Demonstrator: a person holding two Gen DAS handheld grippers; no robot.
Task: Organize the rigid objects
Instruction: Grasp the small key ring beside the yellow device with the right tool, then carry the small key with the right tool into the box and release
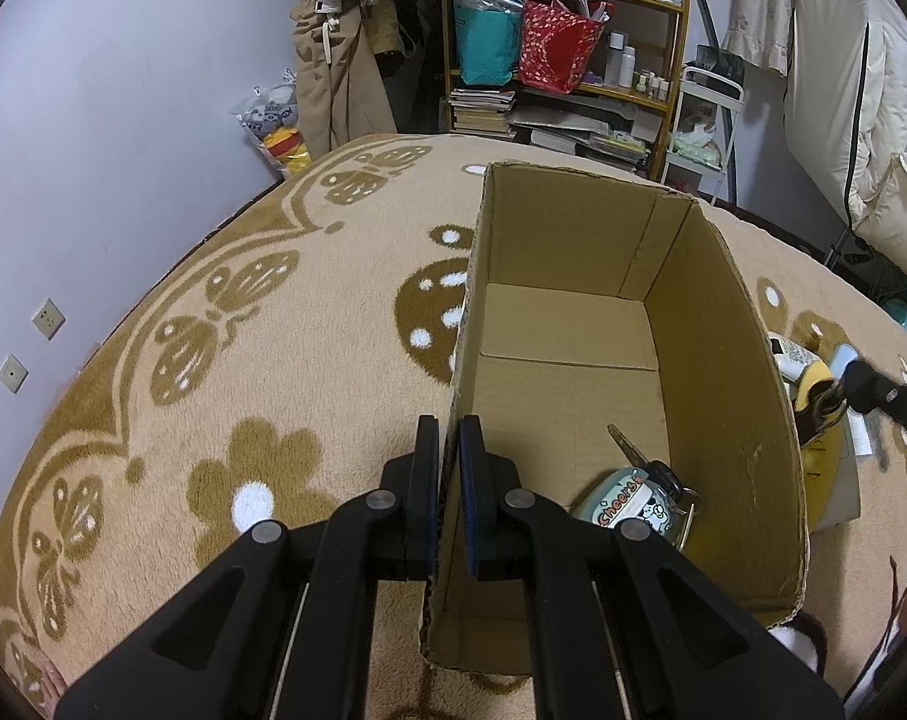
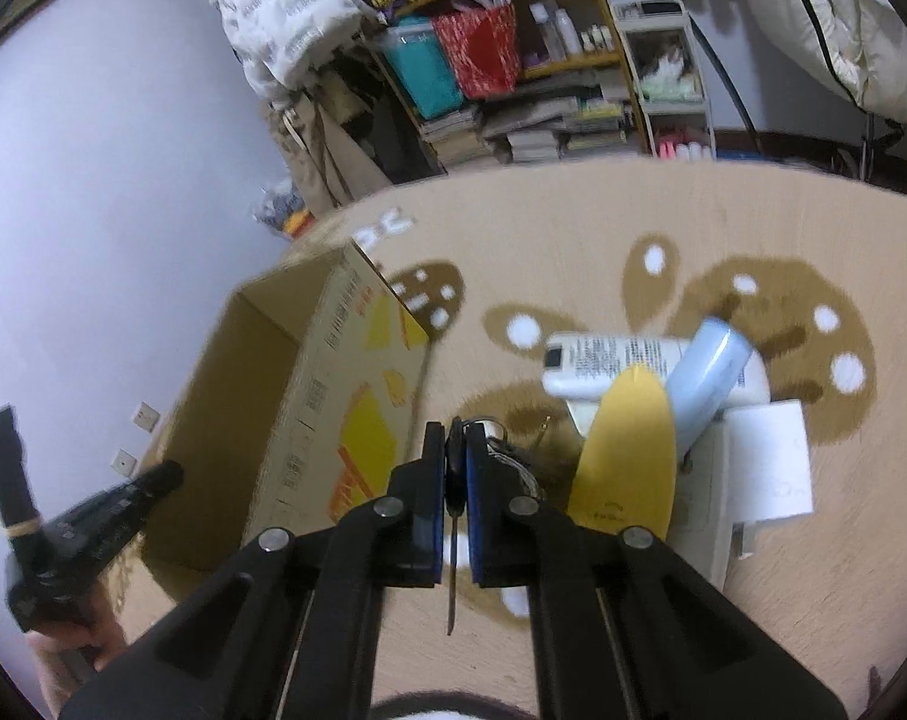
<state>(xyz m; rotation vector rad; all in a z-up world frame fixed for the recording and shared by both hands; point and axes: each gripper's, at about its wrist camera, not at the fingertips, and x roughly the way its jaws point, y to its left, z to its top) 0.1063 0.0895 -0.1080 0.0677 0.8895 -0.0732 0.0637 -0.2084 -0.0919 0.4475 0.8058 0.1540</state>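
Cardboard is your landmark: the open box point(image 1: 573, 360) stands on the beige patterned carpet point(image 1: 213, 360), and your left gripper point(image 1: 449, 480) is clamped shut on its near left wall, one pad outside and one pad inside, with the wall's edge pinched between them. Inside the box, in the near right corner of its floor, lies a round keychain tag point(image 1: 630, 504) printed "Cheers" with a key point(image 1: 624, 447) pointing away from it toward the box's middle. Your right gripper point(image 2: 453, 468) is to the right of the box, outside it, and its jaws are closed on the dark head of a second key point(image 2: 453, 516), whose blade hangs down between the fingers toward you; a bunch of metal rings point(image 2: 501, 450) trails just behind the right finger. Farther right of the box, still on the carpet, a pile waits: a white bottle point(image 2: 603, 360) lying on its side, a pale blue tube point(image 2: 708, 378) leaning across it, a yellow oval item point(image 2: 627, 450) in front of both, and a white flat box point(image 2: 765, 462) beside them. The right wrist view is blurred, so finer detail on those items cannot be read
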